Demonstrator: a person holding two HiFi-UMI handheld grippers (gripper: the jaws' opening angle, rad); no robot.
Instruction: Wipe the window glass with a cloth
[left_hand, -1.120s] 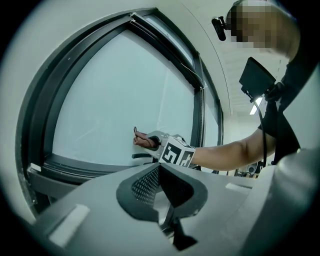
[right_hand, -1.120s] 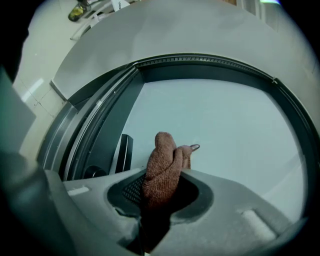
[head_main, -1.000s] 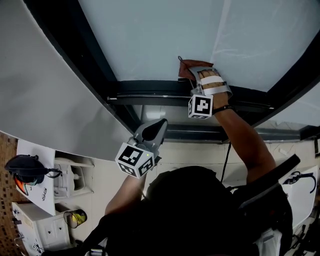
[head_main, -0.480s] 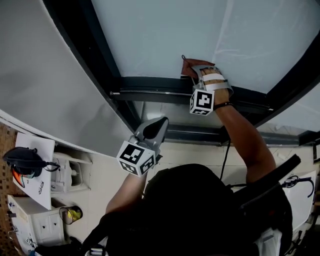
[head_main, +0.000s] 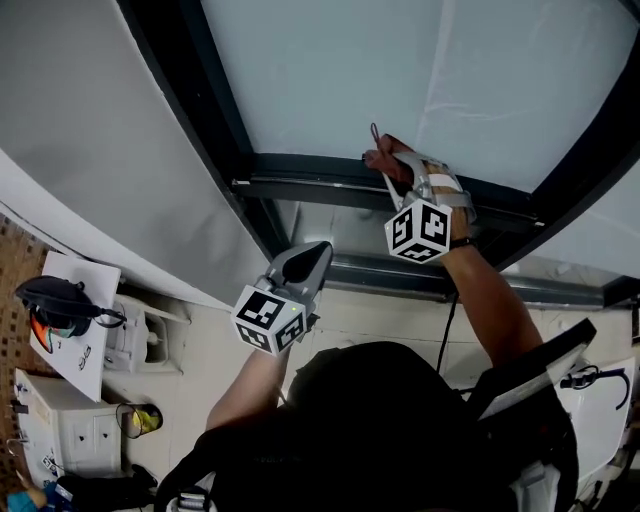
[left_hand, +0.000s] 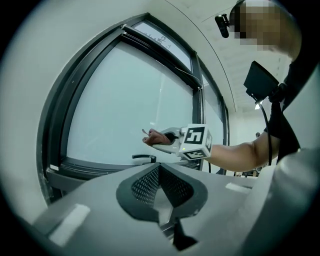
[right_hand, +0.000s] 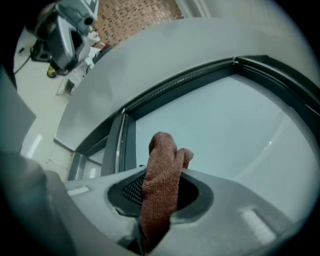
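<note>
The window glass (head_main: 400, 70) is a pale frosted pane in a dark frame (head_main: 300, 185). My right gripper (head_main: 388, 166) is raised to the pane's lower edge, shut on a brown knitted cloth (head_main: 383, 157) that bunches out past its tips against the glass. In the right gripper view the cloth (right_hand: 160, 180) stands up between the jaws before the glass (right_hand: 225, 125). My left gripper (head_main: 318, 250) hangs lower, below the frame and away from the glass, shut with nothing in it. The left gripper view shows its jaws (left_hand: 159, 167) together, with the right gripper (left_hand: 167, 142) and cloth (left_hand: 154, 138) ahead.
A white wall panel (head_main: 90, 170) runs along the window's left. Below left stand white drawers (head_main: 60, 440) and a sheet of paper with dark goggles (head_main: 55, 300) on it. A dark window handle (left_hand: 142, 158) sits on the lower frame. A black cable (head_main: 447, 330) hangs under the right arm.
The right gripper has tilted and dropped slightly toward the lower frame bar, cloth still in it, its marker cube turning. The left gripper has hardly moved.
</note>
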